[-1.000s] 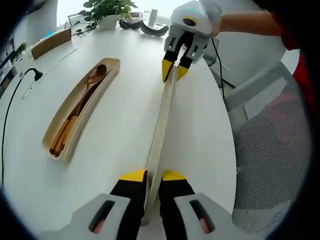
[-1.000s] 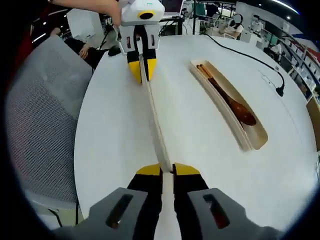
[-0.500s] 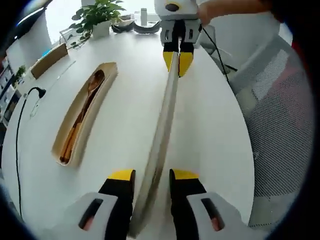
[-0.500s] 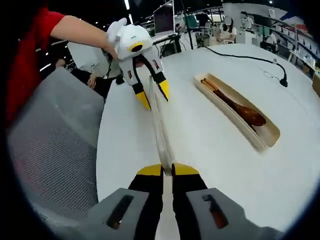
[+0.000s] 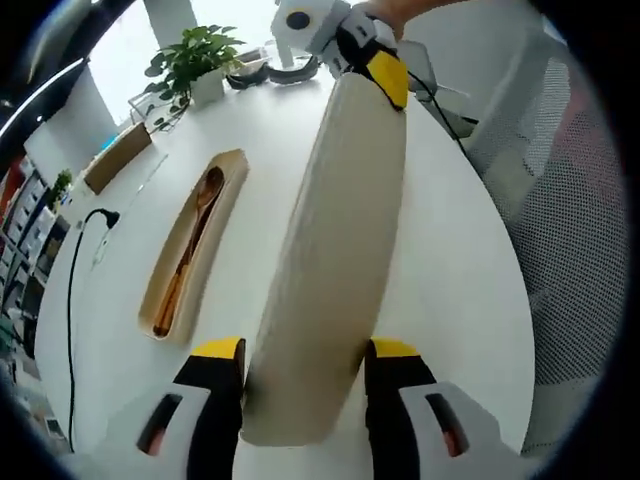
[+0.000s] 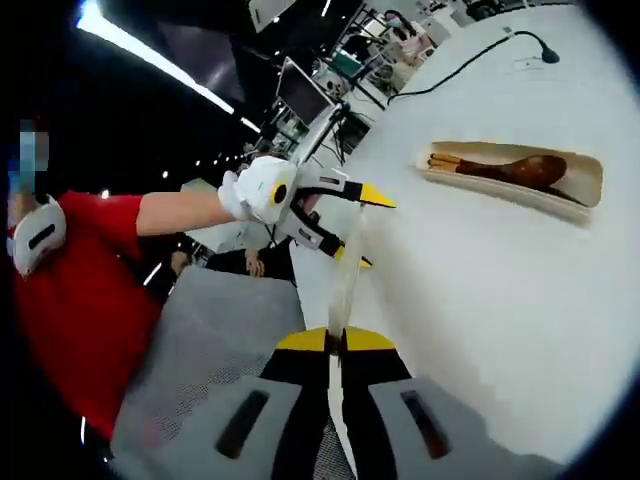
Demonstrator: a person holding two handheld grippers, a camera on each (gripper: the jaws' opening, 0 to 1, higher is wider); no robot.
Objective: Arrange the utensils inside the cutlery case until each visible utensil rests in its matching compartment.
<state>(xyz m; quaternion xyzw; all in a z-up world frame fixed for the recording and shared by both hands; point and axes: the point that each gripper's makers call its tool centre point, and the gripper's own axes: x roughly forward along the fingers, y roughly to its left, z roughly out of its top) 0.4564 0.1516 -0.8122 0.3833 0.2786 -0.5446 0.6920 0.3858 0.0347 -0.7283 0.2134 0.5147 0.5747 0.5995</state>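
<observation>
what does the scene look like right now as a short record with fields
surface: white table
case base: beige tray lying on the table
tray contents: wooden spoon and chopsticks
held item: long beige lid, lifted
right gripper: shut on one end of the lid
left gripper: open, jaws either side of the other end
background: potted plant, mesh chair

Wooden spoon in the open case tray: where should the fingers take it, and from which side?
Probably the handle. The wooden spoon lies lengthwise in the narrow case tray, bowl at the end toward the plant, handle beside the chopsticks. The close walls leave room only from above, fingers across the handle's width.
</observation>
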